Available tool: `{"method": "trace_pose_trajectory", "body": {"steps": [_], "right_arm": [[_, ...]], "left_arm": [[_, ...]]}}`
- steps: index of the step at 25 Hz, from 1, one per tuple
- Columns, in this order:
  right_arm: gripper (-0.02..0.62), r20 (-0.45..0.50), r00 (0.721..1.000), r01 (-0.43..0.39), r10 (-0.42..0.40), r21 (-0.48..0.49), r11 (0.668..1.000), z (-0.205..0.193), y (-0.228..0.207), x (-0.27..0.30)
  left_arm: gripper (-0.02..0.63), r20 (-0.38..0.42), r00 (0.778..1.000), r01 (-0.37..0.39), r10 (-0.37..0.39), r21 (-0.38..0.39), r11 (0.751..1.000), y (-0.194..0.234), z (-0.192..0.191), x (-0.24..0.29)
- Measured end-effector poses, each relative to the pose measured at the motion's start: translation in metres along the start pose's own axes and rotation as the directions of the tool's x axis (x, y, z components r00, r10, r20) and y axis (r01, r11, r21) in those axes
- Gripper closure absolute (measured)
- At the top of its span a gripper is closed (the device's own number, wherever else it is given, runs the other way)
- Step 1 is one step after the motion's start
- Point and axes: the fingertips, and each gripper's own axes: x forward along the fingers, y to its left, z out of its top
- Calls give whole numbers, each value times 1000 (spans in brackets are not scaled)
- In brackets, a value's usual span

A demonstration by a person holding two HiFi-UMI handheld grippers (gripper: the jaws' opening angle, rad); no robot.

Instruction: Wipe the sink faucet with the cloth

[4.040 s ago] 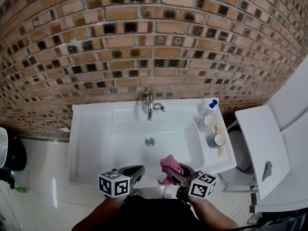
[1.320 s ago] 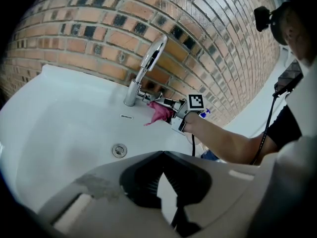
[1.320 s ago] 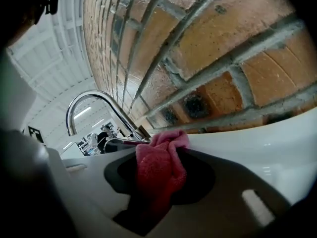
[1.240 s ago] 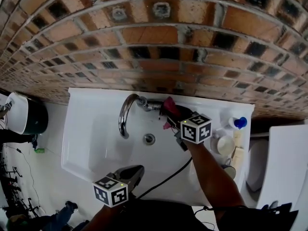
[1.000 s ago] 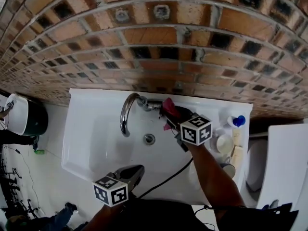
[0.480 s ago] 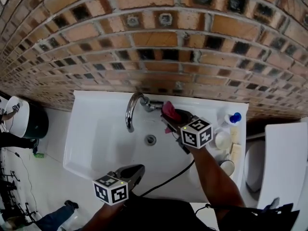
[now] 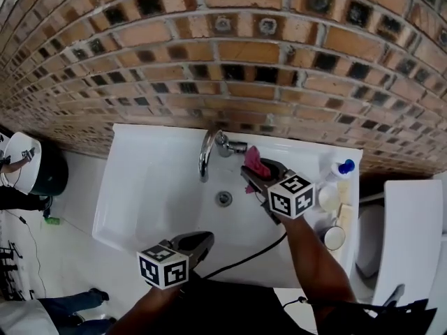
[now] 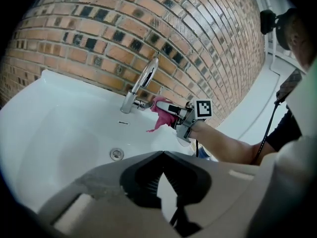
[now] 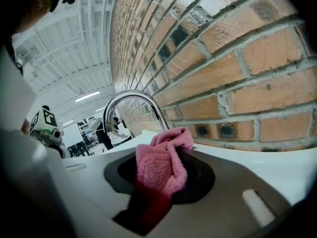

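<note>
Right gripper view: cloth (image 9: 161, 165) btw jaws

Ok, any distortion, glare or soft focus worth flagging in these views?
Head view: heavy fisheye bows the red brick wall; evenly lit. Left gripper view: dark vignette corners, near jaws soft. Right gripper view: pink terry cloth crisp, lower fold shadowed; curved chrome faucet carries bright reflections.
</note>
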Motion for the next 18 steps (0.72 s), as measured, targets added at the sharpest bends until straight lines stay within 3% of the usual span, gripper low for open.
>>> {"method": "trace_pose_trajectory", "body": {"steps": [7,12,15,18], "right_arm": [[463,24,996,82,-82,0,997,-1,14,0],[463,102,990,101,-100,-4,995,7,38,-3],[464,161,982,86,-97,76,993,4,51,4],[463,237,967,36,-89,220,975,-3,57,23]], "left_arm": [[603,-1,999,44,-44,1,999,24,8,-21],[603,-17,996,83,-83,13,996,38,12,-27],[603,-33,994,102,-101,20,995,47,14,-30],[603,-44,993,108,-107,31,994,56,18,-34]]}}
